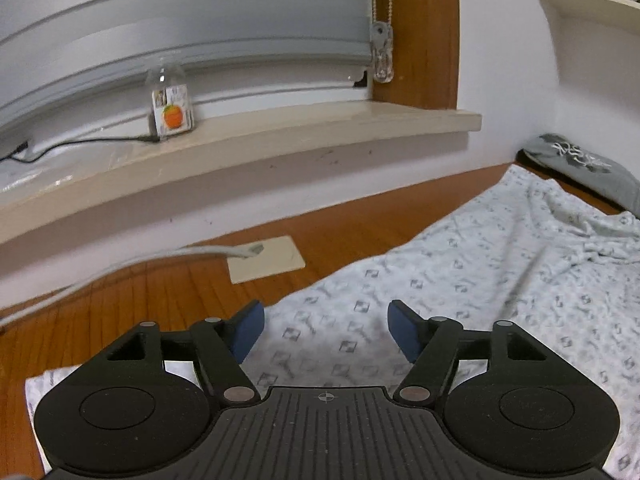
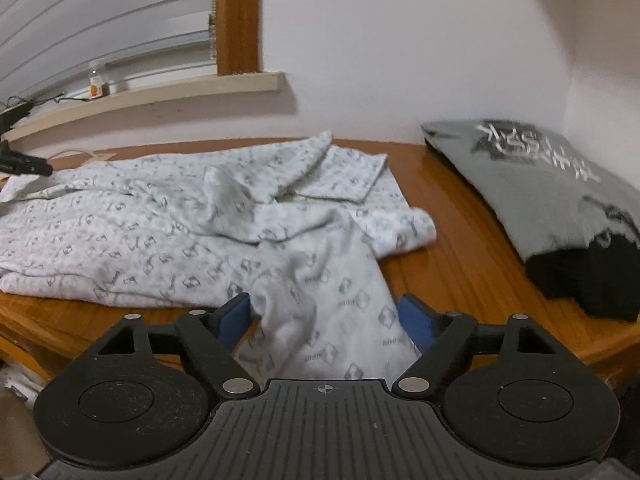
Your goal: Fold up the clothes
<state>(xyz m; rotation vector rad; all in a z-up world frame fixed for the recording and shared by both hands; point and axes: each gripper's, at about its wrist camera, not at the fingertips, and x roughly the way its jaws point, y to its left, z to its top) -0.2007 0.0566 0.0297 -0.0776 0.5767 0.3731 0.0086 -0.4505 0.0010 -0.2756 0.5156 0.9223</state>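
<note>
A patterned shirt [image 2: 192, 224] is spread on a wooden table [image 2: 460, 216].

The left gripper [image 1: 326, 330] is held released above the shirt's hem; the right gripper [image 2: 324, 320] is held released around a sleeve [image 2: 320, 300]. Folded clothes [image 2: 552, 200] are stacked nearby.

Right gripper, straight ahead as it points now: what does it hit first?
Most likely the patterned white shirt: its sleeve already lies between the open jaws of the right gripper. Contact can't be judged; depth is unclear.
</note>
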